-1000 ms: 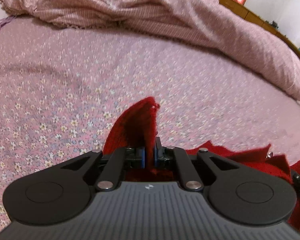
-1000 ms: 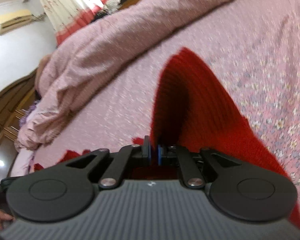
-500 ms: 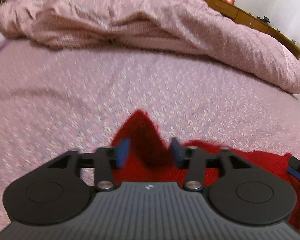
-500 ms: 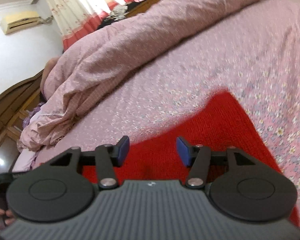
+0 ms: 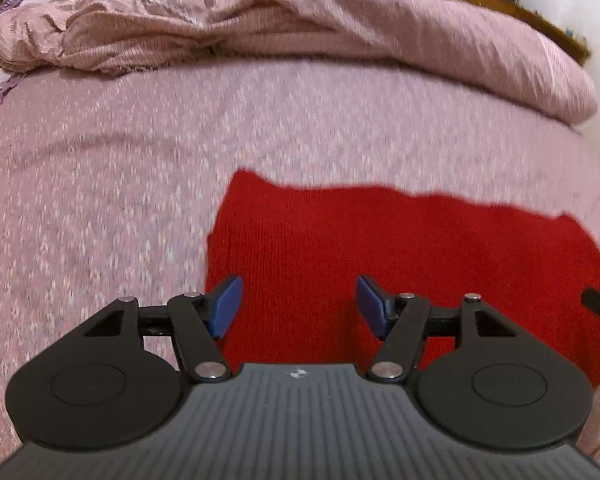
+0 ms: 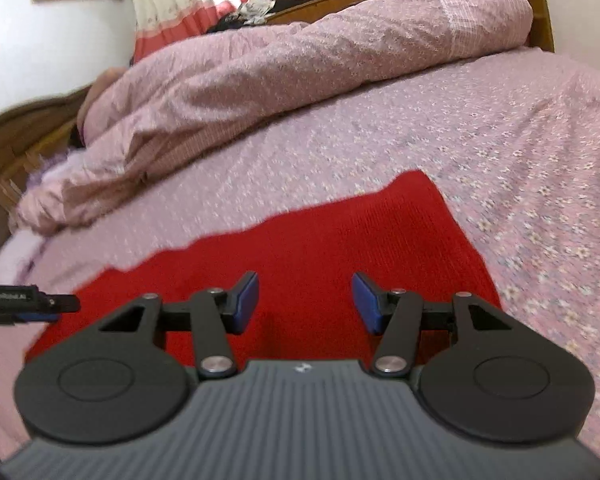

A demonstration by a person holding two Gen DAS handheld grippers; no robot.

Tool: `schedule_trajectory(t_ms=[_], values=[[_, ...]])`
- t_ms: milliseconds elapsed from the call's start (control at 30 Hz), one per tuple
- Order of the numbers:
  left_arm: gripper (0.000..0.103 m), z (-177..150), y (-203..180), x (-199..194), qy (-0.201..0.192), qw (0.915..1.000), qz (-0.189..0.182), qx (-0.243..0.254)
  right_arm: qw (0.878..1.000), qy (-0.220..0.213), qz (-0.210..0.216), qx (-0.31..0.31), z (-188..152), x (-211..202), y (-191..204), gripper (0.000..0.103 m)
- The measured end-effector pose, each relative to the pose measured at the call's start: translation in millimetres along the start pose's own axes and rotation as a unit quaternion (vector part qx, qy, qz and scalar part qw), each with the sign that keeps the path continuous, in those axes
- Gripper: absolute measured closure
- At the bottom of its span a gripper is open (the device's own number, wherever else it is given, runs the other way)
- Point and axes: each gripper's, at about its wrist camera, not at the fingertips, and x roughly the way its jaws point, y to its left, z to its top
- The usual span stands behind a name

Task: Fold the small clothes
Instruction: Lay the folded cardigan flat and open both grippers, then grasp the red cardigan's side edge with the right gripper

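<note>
A red knitted garment (image 5: 400,248) lies flat on the flowered pink bedsheet (image 5: 100,184), its far edge a straight line. My left gripper (image 5: 298,300) hovers over its left part; the jaws are opening, and nothing is between the blue pads (image 5: 224,306). In the right wrist view the same red garment (image 6: 300,248) fills the middle, its right corner at the far end. My right gripper (image 6: 305,298) hangs above it, its jaws closing a little but wide apart with nothing between them. The left gripper's side (image 6: 20,304) shows at the left edge.
A rumpled pink duvet (image 5: 300,20) lies heaped along the far side of the bed. A wooden headboard (image 6: 540,12) and red-and-cream curtains (image 6: 172,12) stand behind it. A strip of bare sheet (image 6: 540,160) lies between the garment and the duvet.
Both grippers were shut on raised folds of the red garment. They have let go and pulled back, and the garment now lies flat on the sheet.
</note>
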Motion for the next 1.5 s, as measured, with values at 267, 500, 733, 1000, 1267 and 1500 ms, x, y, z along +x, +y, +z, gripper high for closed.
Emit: schedule_trajectory(t_ms=[267,500,733,1000,1267,1500], values=[[0.032,-13.8,-8.4,18.4,-0.005,0.9985,0.030,0.045,0.998,-0.002,-0.039,-0.057,-19.8,14.2,7.6,0.051],[0.032,-11.8,-7.0,9.9,-0.006,0.9981,0.032,0.053,0.998,-0.015,-0.033,-0.051,-21.4,12.2,5.2,0.051],[0.032,-19.2,-0.1,-19.2,0.008,0.9978,0.048,0.045,1.000,-0.013,-0.025,-0.008,-19.1,-23.1,0.4,0.050],[0.032,-39.0,13.1,-39.4,0.023,0.9986,0.047,0.008,0.997,-0.031,-0.060,0.047,-40.5,-68.5,-13.5,0.048],[0.028,-51.8,20.8,-41.1,0.031,0.9985,0.044,-0.014,0.989,-0.029,-0.082,0.120,-64.1,-75.9,-25.5,0.032],[0.024,-54.1,24.4,-30.7,0.040,0.9981,0.043,-0.022,0.971,-0.027,-0.060,0.230,-68.6,-43.3,-37.0,0.032]])
